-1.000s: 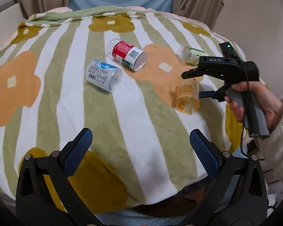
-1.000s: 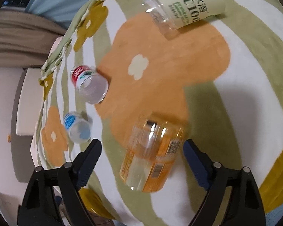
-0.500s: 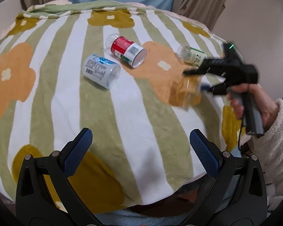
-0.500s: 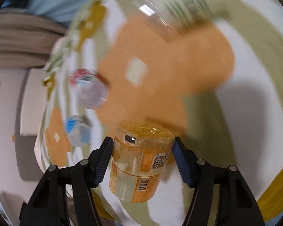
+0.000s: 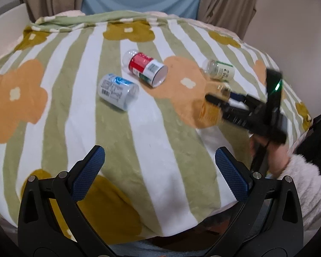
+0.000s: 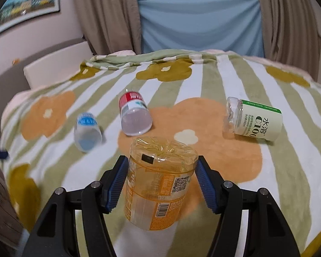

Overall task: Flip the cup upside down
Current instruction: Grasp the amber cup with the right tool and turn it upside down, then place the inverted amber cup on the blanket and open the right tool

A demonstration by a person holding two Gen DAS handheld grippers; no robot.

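Observation:
My right gripper (image 6: pixel 161 182) is shut on the orange-labelled clear cup (image 6: pixel 158 182) and holds it upright above the striped blanket (image 6: pixel 289 154), closed base upward, label upside down. In the left wrist view the cup (image 5: pixel 211 109) shows blurred in the right gripper (image 5: pixel 222 100) at the right side of the blanket. My left gripper (image 5: pixel 159 171) is open and empty over the blanket's near edge.
Three more cups lie on their sides on the blanket: a red-labelled one (image 5: pixel 146 68), a blue-labelled one (image 5: pixel 117 91) and a green-labelled one (image 5: pixel 219 71). Curtains (image 6: pixel 199 19) hang behind. The blanket (image 5: pixel 164 171) drops off at the near edge.
My right gripper closed on the orange cup, lifted it off the blanket and turned it from lying on its side to upright, base up. My left gripper stayed open.

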